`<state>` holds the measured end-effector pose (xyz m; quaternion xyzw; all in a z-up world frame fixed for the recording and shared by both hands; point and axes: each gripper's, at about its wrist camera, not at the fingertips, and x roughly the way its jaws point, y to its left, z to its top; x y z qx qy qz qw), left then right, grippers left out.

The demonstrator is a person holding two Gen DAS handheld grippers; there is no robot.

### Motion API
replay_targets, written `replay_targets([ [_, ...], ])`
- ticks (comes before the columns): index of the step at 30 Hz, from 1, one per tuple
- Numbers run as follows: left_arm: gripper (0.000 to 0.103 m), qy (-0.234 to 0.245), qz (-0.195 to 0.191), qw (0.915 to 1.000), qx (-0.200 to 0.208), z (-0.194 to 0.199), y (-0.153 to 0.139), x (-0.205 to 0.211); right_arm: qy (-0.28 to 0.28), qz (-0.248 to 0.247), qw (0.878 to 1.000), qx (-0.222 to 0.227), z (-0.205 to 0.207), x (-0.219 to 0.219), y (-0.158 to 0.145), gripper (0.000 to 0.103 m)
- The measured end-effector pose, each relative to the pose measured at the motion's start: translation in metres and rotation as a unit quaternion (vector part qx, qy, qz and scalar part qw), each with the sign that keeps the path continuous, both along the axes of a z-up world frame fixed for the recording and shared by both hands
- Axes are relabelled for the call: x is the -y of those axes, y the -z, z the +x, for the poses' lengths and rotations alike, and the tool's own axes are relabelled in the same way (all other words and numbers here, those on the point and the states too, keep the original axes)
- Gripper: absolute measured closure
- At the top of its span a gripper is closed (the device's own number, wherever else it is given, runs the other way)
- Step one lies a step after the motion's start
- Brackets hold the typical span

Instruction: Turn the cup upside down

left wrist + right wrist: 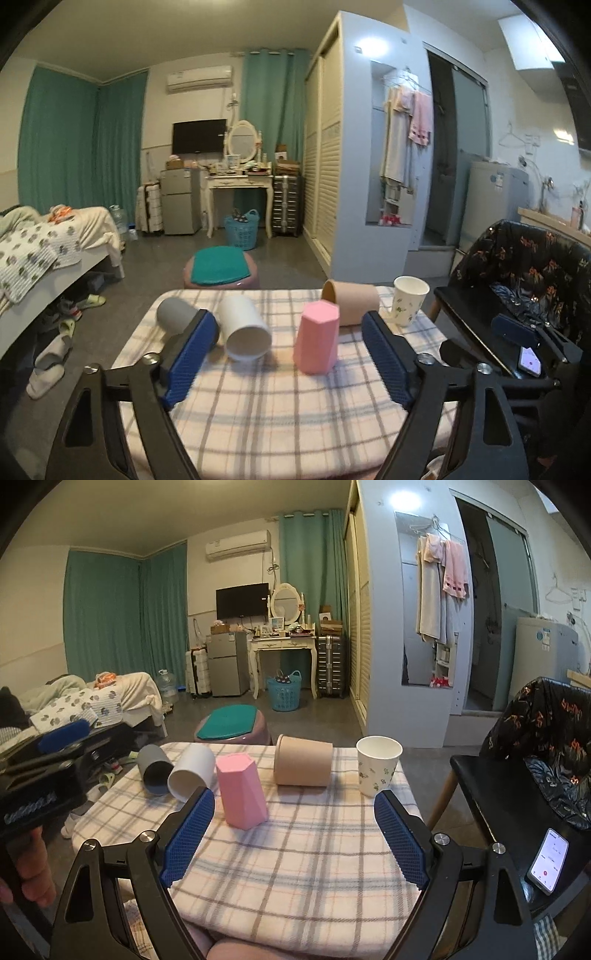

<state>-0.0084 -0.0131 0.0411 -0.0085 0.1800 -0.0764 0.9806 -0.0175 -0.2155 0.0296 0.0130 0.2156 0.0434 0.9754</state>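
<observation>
Several cups sit on a plaid-covered table [280,413] [314,864]. A grey cup [173,310] [153,770] and a white cup [245,328] [192,771] lie on their sides at the left. A pink faceted cup [319,338] [242,792] stands mouth down in the middle. A tan cup [352,301] [303,760] lies on its side behind it. A floral paper cup [408,299] [376,766] stands upright at the right. My left gripper [284,328] is open and empty before the cups. My right gripper [295,808] is open and empty; the left gripper also shows at its far left [48,760].
A black chair [517,295] [524,775] with a floral cushion stands right of the table, with a phone [548,864] on its seat. A stool with a green cushion [219,266] stands behind the table. A bed [48,258] is at the left.
</observation>
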Motion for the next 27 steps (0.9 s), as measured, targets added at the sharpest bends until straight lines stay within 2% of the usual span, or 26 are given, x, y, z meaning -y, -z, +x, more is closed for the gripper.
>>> replay_targets([
  [2, 0.013, -0.019, -0.003, 0.9998, 0.006, -0.005, 0.010, -0.007, 0.000, -0.001, 1.000, 0.000, -0.003, -0.003, 0.003, 0.014],
  [6, 0.007, -0.044, 0.004, 0.9990, 0.003, -0.009, 0.029, -0.015, 0.006, 0.002, 1.000, 0.010, -0.010, -0.006, 0.016, 0.000],
  [14, 0.002, -0.066, 0.041, 0.9970, 0.003, -0.020, 0.051, -0.016, 0.007, 0.011, 1.000, -0.005, -0.011, -0.007, 0.039, 0.000],
  [27, 0.001, -0.063, 0.034, 0.9974, -0.003, -0.021, 0.053, -0.018, 0.008, 0.003, 1.000, -0.026, -0.007, -0.009, 0.052, 0.000],
])
